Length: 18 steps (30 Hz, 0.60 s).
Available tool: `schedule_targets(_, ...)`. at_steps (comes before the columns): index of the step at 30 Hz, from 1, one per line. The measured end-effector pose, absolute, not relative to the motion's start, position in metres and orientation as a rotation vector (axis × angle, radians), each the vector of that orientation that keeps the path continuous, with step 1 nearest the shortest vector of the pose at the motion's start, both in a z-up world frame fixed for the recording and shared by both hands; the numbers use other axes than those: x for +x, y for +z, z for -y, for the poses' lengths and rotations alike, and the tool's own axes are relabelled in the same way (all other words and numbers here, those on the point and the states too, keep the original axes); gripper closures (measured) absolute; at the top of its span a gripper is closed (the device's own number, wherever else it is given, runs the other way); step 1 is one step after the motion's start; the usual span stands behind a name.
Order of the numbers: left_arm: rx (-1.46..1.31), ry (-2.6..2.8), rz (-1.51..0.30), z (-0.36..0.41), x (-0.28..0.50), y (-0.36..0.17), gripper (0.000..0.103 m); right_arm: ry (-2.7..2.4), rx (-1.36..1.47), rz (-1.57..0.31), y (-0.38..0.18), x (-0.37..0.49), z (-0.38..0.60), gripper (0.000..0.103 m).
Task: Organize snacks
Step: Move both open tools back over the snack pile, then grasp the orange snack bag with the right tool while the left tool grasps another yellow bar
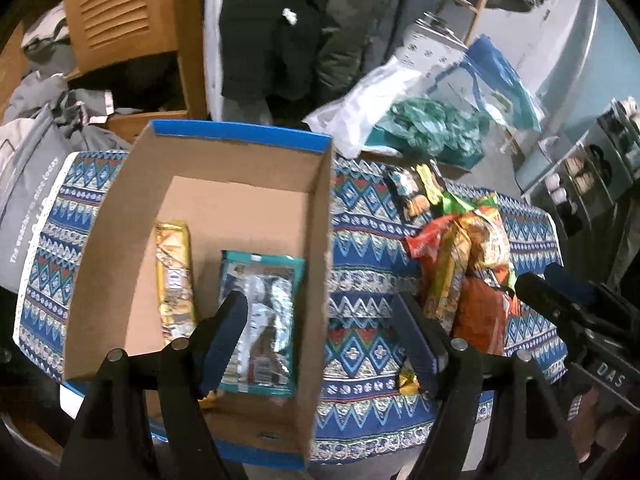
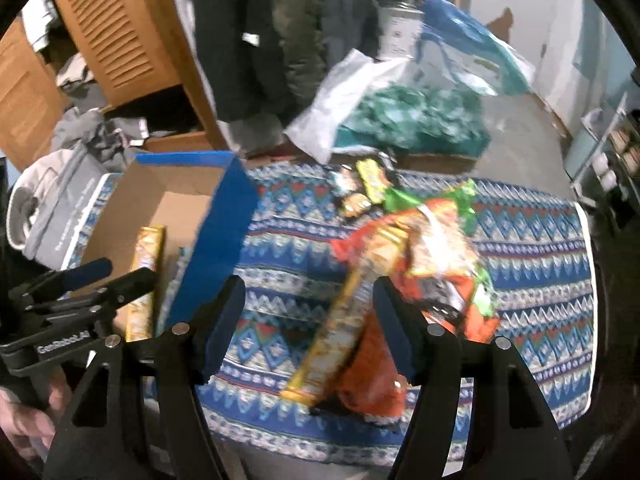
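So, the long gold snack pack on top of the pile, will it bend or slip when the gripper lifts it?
The long gold pack looks narrow and straight, so it probably stays fairly stiff. Its wrapper looks glossy, so it may slip between the pads. It lies loose on the orange packet, so a push would likely slide it off.

The box (image 1: pixel 208 184) is matt brown cardboard inside, with a smooth blue outer face. The snack packets in it (image 1: pixel 260 320) and those in the heap (image 2: pixel 400 264) are glossy foil and plastic — crinkled, catching light. The tablecloth (image 2: pixel 520 264) is woven patterned cloth. The cabinet door (image 1: pixel 116 4) is slatted wood — matt.
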<state>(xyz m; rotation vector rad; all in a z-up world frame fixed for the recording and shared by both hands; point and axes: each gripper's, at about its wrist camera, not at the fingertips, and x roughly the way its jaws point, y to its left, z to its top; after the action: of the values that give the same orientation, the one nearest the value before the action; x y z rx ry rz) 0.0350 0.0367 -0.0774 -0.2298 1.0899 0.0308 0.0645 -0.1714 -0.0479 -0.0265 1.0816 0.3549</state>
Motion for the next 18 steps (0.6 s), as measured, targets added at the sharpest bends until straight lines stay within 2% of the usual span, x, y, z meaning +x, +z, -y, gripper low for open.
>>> schedule_targets(18, -0.025, -0.026, -1.195, 0.047, 0.049, -0.123, 0.026, 0.194, 0.076, -1.278, -0.135, 0.062, 0.243, 0.037)
